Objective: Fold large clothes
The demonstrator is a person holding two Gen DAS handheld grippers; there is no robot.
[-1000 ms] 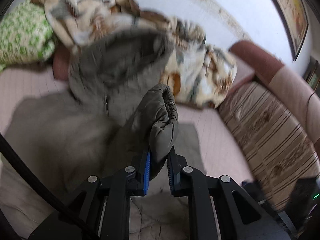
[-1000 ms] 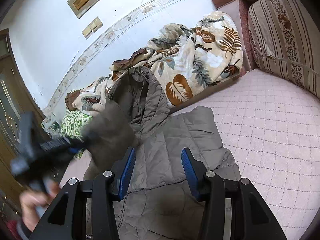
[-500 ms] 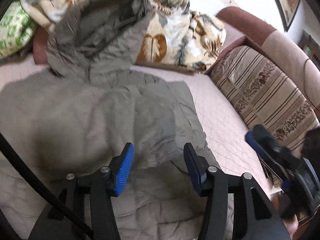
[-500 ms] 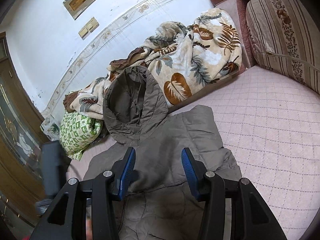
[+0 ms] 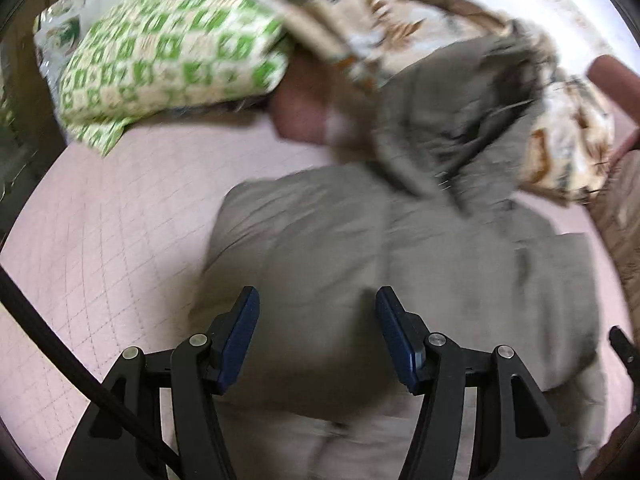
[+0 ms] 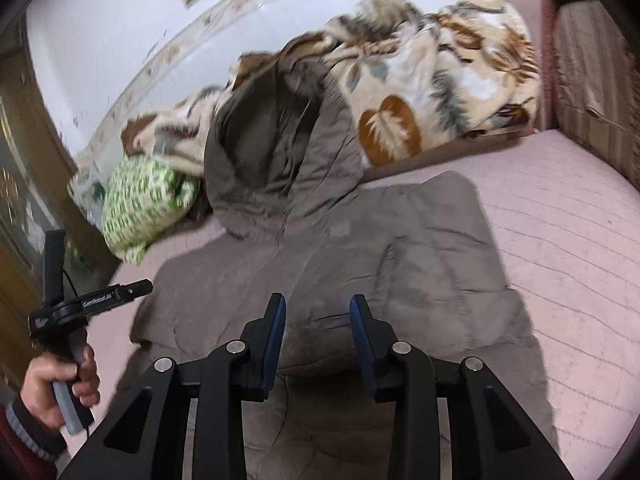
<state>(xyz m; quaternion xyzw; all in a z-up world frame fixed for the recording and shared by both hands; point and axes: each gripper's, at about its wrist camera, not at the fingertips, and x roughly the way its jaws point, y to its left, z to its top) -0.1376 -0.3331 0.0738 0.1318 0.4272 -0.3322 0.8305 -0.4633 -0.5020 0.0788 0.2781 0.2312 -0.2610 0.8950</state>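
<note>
A grey-brown quilted hooded jacket (image 5: 400, 264) lies spread on the pink quilted bed (image 5: 100, 240), sleeves folded in over the body, hood (image 5: 452, 120) propped on the bedding behind. My left gripper (image 5: 316, 312) is open and empty above the jacket's left part. In the right wrist view the jacket (image 6: 400, 264) fills the middle, its hood (image 6: 276, 152) up against the blanket. My right gripper (image 6: 318, 320) is open and empty above the jacket's middle. The left gripper, held in a hand, also shows there at the left edge (image 6: 88, 298).
A leaf-print blanket (image 6: 440, 72) is heaped along the wall behind the hood. A green-and-white pillow (image 5: 168, 52) lies at the back left. A striped sofa back (image 6: 596, 88) stands to the right. Bare pink quilt (image 6: 560, 232) lies right of the jacket.
My left gripper let go of the jacket sleeve, opened, and swung left off to the jacket's left side. The sleeve now lies folded on the jacket. My right gripper's jaws stand closer together.
</note>
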